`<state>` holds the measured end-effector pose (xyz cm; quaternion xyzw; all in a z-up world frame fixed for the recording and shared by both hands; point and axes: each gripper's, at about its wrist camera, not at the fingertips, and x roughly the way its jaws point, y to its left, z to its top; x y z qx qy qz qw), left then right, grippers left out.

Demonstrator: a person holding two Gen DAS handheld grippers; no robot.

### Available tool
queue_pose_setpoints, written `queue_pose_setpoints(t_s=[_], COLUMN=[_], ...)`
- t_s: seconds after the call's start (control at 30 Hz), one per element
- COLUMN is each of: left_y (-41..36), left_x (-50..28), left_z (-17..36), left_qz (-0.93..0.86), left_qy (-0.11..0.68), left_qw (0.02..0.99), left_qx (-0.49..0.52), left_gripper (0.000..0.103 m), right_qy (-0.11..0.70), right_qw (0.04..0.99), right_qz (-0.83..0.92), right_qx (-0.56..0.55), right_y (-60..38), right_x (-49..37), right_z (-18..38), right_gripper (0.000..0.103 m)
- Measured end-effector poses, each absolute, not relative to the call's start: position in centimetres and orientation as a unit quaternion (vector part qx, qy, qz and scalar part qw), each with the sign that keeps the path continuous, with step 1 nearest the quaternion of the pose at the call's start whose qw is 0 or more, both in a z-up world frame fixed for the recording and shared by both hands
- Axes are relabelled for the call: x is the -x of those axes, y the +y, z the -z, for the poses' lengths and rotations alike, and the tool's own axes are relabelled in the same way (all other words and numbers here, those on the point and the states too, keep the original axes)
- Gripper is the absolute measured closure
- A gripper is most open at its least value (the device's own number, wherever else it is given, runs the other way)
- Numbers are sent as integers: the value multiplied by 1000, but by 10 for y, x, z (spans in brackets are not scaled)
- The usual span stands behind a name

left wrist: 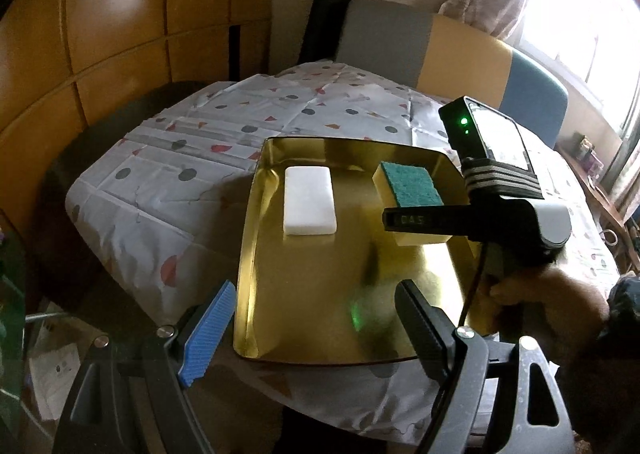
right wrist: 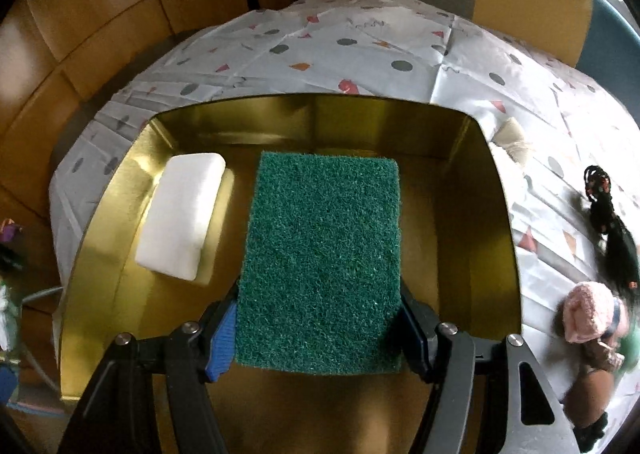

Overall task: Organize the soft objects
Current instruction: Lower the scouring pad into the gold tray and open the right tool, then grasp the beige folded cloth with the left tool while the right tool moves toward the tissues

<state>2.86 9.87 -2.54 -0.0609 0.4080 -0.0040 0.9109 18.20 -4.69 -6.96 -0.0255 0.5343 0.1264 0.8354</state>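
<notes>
Green-topped sponge (right wrist: 320,254), pinched in the right gripper (right wrist: 320,330), hangs over the gold tray (right wrist: 100,294) beside a white sponge (right wrist: 180,214); left gripper (left wrist: 312,330) spread; hair ties (right wrist: 608,214) nearby on the tabletop (right wrist: 360,34).

R gripper (right wrist: 318,328) tilted down, clamped on sponge (right wrist: 324,258); L gripper (left wrist: 316,328) jaws apart, empty.

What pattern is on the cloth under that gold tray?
Pale tablecloth with grey dots and red and orange triangles; clearest in the left wrist view.
</notes>
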Motion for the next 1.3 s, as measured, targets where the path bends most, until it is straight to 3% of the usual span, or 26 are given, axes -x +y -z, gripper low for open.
queue_pose_setpoints(t_s=[0.17, 0.3, 0.87, 1.3], left_y=[100, 99, 77, 25], left_x=[-29, -29, -29, -56], left_z=[26, 26, 23, -9], left_qz=[1, 3, 41, 106], left_qy=[409, 409, 412, 395], left_qw=[910, 911, 908, 913], left_qx=[62, 62, 61, 1], left_gripper=[20, 20, 20, 22], right_qy=[530, 523, 443, 418], right_qw=[838, 841, 889, 905], right_qz=[-126, -138, -111, -56], right_qx=[22, -6, -30, -52], right_y=[-46, -54, -126, -225], right_x=[-181, -176, -117, -74], right_z=[73, 67, 22, 8], right_gripper=[34, 12, 11, 9])
